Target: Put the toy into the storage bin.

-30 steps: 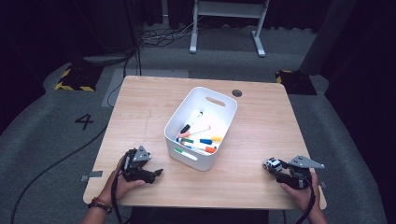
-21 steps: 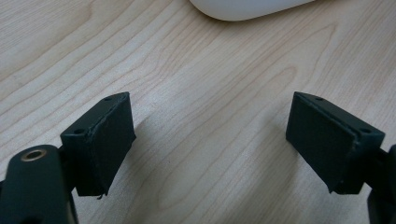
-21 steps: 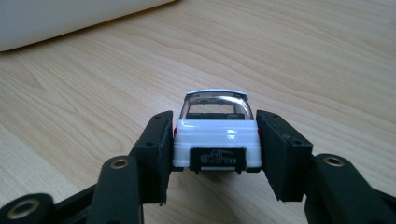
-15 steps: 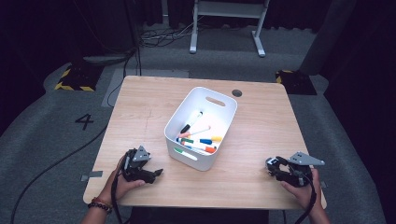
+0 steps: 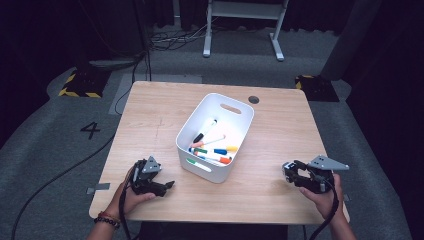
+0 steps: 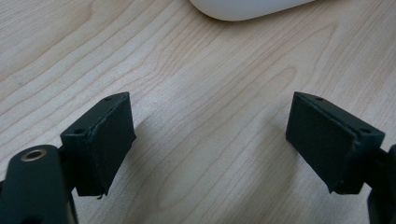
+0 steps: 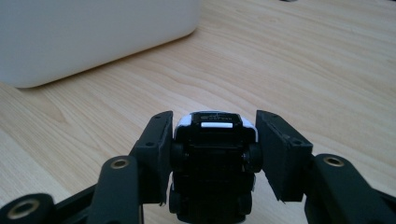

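Note:
A small black-and-white toy car [image 7: 214, 154] sits between the jaws of my right gripper [image 7: 212, 122]. Its underside and wheels face the camera, and the pads press on its sides. In the high view my right gripper [image 5: 296, 173] is held just above the table's front right, with the toy car [image 5: 288, 168] at its tip. Near the front left edge my left gripper [image 5: 165, 186] rests in a hand, pointing right. In its own view my left gripper [image 6: 210, 140] is open over bare wood.
A white bin [image 5: 240, 107] stands at the middle of the wooden table [image 5: 150, 110] with several coloured markers [image 5: 212, 147] inside. Its near wall shows ahead of both grippers [image 7: 93, 32] [image 6: 243, 7]. A round cable hole [image 5: 253, 99] lies behind the bin.
My right gripper has risen slightly off the table with the toy car in it. The left gripper has stayed where it was.

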Demonstrator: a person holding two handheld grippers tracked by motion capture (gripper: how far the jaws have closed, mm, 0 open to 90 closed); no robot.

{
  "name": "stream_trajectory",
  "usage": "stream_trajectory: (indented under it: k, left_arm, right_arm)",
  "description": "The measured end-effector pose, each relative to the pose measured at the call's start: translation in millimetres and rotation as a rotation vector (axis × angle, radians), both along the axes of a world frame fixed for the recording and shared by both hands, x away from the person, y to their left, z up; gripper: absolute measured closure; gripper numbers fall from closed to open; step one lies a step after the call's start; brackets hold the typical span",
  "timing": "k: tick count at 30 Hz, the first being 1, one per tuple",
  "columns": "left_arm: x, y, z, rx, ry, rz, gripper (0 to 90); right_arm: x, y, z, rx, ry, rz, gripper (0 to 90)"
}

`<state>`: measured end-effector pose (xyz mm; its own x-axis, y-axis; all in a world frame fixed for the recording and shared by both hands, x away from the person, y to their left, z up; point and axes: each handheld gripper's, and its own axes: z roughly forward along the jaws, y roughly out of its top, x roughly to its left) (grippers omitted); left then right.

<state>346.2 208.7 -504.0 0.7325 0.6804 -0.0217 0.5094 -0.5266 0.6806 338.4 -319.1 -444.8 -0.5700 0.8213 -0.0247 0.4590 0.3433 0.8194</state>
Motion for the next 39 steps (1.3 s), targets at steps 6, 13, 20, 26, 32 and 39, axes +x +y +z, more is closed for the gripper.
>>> stream_trajectory:
  k: [6, 13, 20, 26, 32, 39]
  left_arm:
    - [-0.1, 0.0, 0.0, 0.000, 0.002, 0.001, 15.5]
    - [0.0, 0.0, 0.1, 0.000, 0.000, 0.000, 15.5]
    - [0.0, 0.0, 0.0, 0.000, 0.000, 0.000, 15.4]
    - [0.1, 0.0, 0.0, 0.000, 0.000, 0.000, 15.5]
    - [0.0, 0.0, 0.1, 0.000, 0.000, 0.000, 15.5]
    - [0.0, 0.0, 0.0, 0.000, 0.000, 0.000, 15.5]
  right_arm:
    - [7.0, 10.8, 8.5, -0.012, -0.002, 0.033, 48.9]
    - [15.0, 23.3, 22.0, -0.006, -0.019, 0.054, 48.9]
    - [27.4, 36.0, 40.2, -0.012, -0.038, 0.075, 48.9]
    - [39.5, 49.6, 56.6, -0.016, -0.057, 0.096, 48.9]
    - [50.2, 64.3, 74.3, -0.028, -0.075, 0.125, 48.9]
    - [59.7, 76.6, 90.1, -0.040, -0.091, 0.155, 48.9]
